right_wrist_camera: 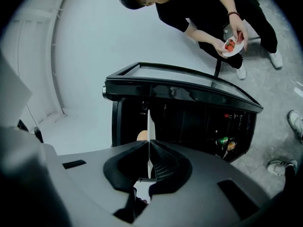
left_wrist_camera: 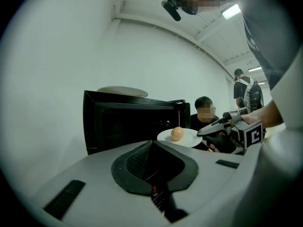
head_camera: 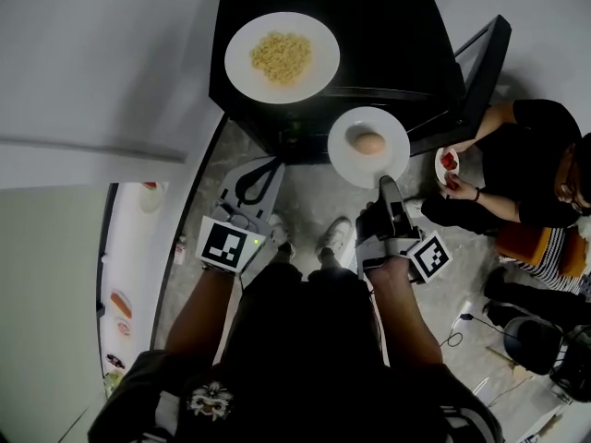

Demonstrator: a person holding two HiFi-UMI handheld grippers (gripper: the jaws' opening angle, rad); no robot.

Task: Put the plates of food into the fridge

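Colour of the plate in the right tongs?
White plate; clearest in the head view.

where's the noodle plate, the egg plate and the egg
noodle plate [head_camera: 242,63], head view, bare left side
egg plate [head_camera: 346,160], head view, bare lower-left part
egg [head_camera: 369,142], head view, its middle

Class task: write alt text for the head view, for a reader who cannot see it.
Seen from above, the right tool grips the rim of a white plate carrying an egg, before a black fridge with a plate of noodles on top. The left tool is shut and empty; a seated person at right holds a small dish.
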